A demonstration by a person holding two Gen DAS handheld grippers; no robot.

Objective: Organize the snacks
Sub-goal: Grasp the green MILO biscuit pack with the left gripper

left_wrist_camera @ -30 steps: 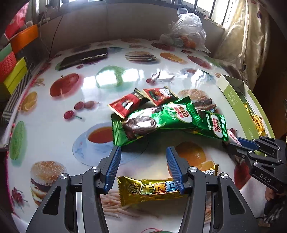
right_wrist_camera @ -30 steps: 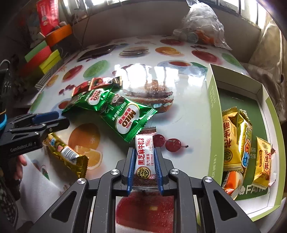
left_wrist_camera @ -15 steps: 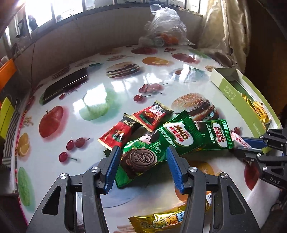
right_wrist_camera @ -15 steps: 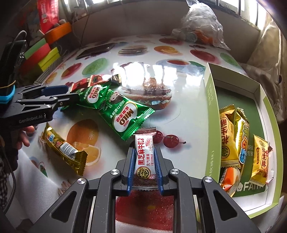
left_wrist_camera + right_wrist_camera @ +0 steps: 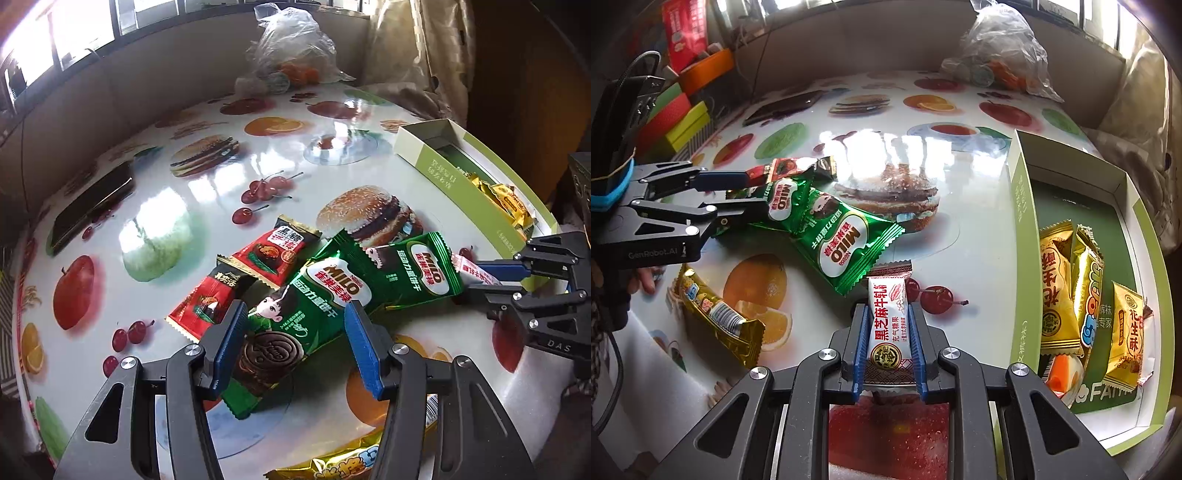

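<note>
1. On the fruit-printed tabletop (image 5: 207, 229), the left gripper (image 5: 291, 343) straddles a green Milo packet (image 5: 295, 325); its jaws are opening, not pressing it, probably lining up a grasp.
2. The right gripper (image 5: 888, 347) is clamped on a white sesame candy (image 5: 886, 325), likely bound for the green box (image 5: 1019, 206) beside it, where gold snack packets (image 5: 1058, 291) lie.

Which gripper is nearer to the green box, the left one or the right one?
Right. The right gripper, shut on a white candy, is just beside the green box. The left gripper is farther away, jaws opening over a green Milo packet.
</note>
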